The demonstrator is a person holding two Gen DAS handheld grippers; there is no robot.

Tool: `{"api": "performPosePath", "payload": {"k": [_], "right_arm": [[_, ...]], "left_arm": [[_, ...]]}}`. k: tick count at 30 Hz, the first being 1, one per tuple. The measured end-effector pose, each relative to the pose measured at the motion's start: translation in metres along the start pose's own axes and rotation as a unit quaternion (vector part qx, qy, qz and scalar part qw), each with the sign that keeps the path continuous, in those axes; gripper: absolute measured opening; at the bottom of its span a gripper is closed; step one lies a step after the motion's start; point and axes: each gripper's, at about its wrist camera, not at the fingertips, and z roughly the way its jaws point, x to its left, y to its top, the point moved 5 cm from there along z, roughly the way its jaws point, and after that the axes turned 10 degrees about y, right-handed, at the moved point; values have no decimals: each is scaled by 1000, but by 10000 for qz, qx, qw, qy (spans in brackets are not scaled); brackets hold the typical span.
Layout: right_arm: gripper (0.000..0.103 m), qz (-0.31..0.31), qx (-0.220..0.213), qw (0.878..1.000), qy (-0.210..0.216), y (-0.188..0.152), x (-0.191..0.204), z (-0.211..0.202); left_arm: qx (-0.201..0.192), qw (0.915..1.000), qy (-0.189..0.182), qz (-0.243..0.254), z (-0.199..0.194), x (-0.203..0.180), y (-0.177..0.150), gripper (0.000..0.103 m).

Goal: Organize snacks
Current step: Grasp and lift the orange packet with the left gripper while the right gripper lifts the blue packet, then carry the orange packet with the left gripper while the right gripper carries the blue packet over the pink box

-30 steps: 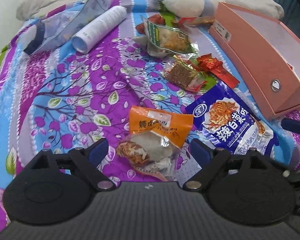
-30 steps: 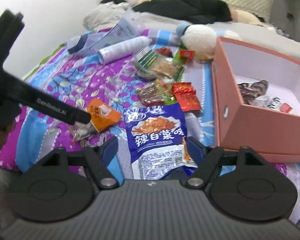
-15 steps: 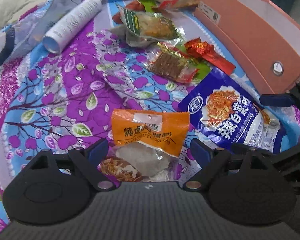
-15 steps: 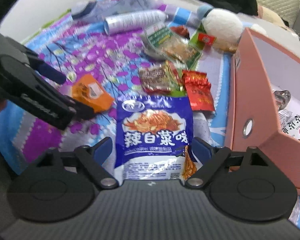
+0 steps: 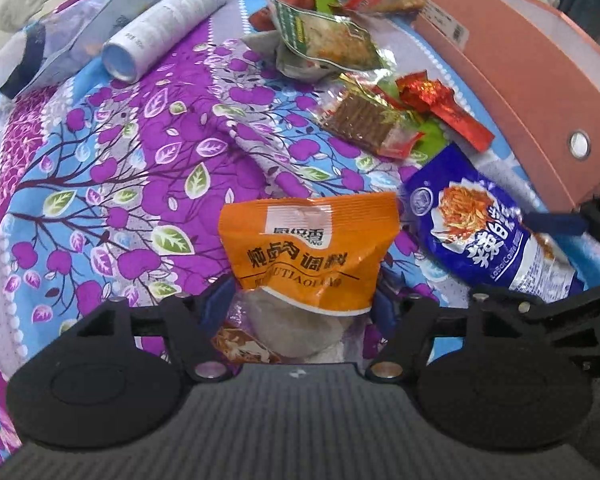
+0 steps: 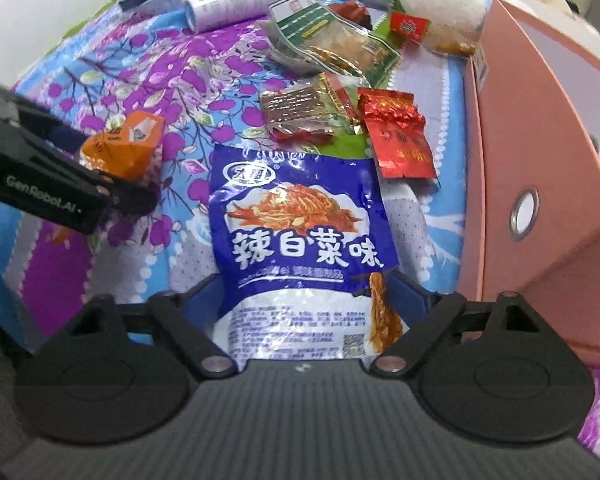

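An orange snack packet (image 5: 308, 244) lies on the flowered bedspread between the fingers of my left gripper (image 5: 300, 306). Its jaws are closing and the pads press the packet's lower, clear end, so the orange top bulges up. In the right wrist view the same orange packet (image 6: 120, 148) looks creased beside a left fingertip (image 6: 132, 200). My right gripper (image 6: 304, 296) straddles the lower half of a blue snack bag (image 6: 296, 216). Its jaws are closing too, but the bag still lies flat and unsqueezed. The pink box (image 6: 540, 140) stands just right of the blue bag.
Beyond the two packets lie a brown snack packet (image 5: 364, 120), a red foil packet (image 5: 448, 108) and a green-edged packet (image 5: 328, 40). A white tube (image 5: 168, 20) and a plastic sleeve lie at the far left. A plush toy (image 6: 436, 4) sits at the back.
Both grippers have come down over their packets. The left jaws have narrowed onto the orange packet, which now bulges. The right jaws have narrowed slightly around the blue bag.
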Motion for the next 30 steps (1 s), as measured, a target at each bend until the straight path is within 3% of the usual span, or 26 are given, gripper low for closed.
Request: {"api": "performPosePath", "payload": {"k": [3, 13, 18, 30], "right_arm": [[69, 163, -64, 9998, -73, -1, 0, -6], [50, 602, -430, 9972, -104, -7, 7, -36], [44, 693, -715, 9949, -160, -10, 15, -60], [41, 911, -1513, 9837, -339, -7, 19, -133]], "left_arm": [[-8, 9997, 17, -256, -6, 4, -1, 72], [-259, 9948, 18, -981, -51, 7, -8, 72], [-481, 9923, -53, -1139, -81, 1, -11, 72], [-1072, 9869, -242, -1180, -153, -27, -1, 72]]}}
